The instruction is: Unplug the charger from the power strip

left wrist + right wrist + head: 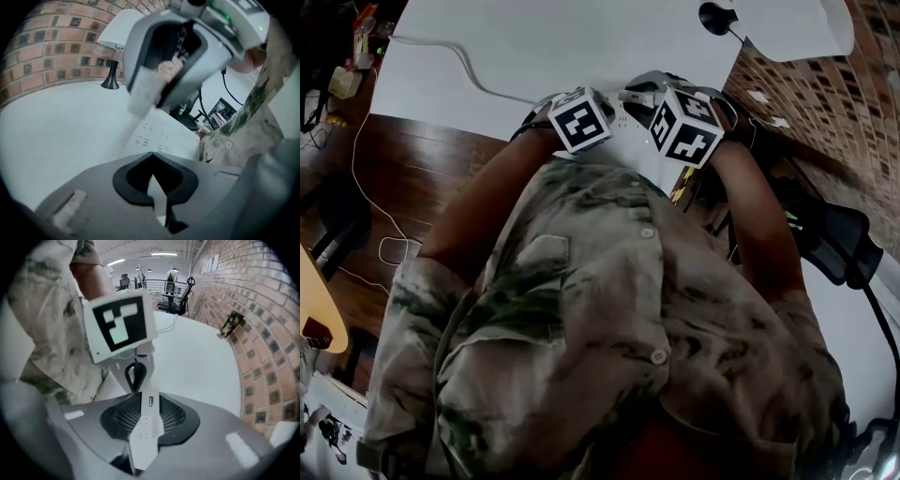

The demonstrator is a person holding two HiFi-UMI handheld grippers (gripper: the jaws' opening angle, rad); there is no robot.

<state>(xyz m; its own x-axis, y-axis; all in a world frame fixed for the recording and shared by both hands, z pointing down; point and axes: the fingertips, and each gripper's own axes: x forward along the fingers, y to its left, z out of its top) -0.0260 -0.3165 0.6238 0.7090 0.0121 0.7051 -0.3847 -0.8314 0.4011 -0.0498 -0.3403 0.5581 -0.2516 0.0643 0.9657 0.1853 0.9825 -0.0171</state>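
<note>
The white charger point(146, 425), a block with a USB port on its face, is gripped between the pads of my right gripper point(147, 413), which is shut on it. In the left gripper view the charger point(142, 91) is a blurred white block in the right gripper, hanging clear above the white power strip point(161, 133). My left gripper point(154, 177) is shut on the near end of that strip, which lies flat on the white table point(61, 136). In the head view only the two marker cubes show, left point(581, 120) and right point(686, 127); the strip and charger are hidden.
A black lamp with a white shade point(112, 75) stands at the table's far edge by the brick wall point(265, 333). A white cable point(459, 58) runs across the table. A black office chair point(839, 239) is at the right. My torso fills the head view.
</note>
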